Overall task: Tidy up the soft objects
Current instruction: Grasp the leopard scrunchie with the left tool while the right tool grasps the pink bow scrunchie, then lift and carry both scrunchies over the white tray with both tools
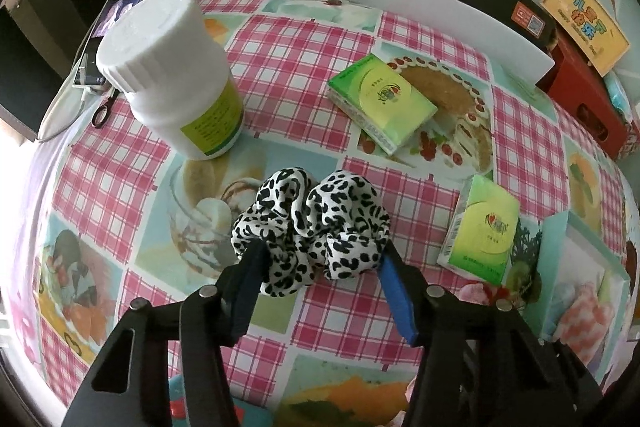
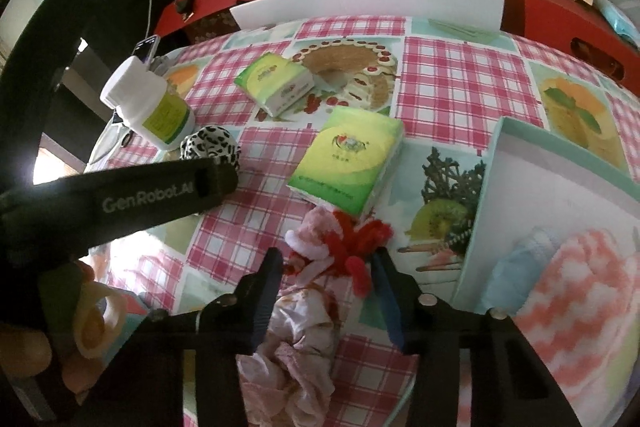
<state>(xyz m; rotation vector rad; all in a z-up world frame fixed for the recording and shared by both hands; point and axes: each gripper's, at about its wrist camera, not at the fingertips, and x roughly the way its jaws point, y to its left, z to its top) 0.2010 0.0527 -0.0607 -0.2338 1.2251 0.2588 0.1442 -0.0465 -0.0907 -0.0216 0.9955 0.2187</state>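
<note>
A black-and-white spotted scrunchie (image 1: 310,227) lies on the checked tablecloth, and my left gripper (image 1: 320,253) stands open around its near side, one finger at each flank. It also shows in the right wrist view (image 2: 210,145) behind the left gripper's body. My right gripper (image 2: 326,263) is open around a pink satin scrunchie with a red yarn bow (image 2: 320,291). A pale green open box (image 2: 486,187) at the right holds a pink-and-white fluffy cloth (image 2: 580,291) and a blue one (image 2: 516,267).
A white pill bottle (image 1: 172,71) stands at the left. Two green tissue packs (image 1: 380,101) (image 1: 482,227) lie on the table. A white board (image 1: 408,11), red and black boxes sit at the far edge. A phone (image 1: 120,11) and scissors (image 1: 106,109) lie far left.
</note>
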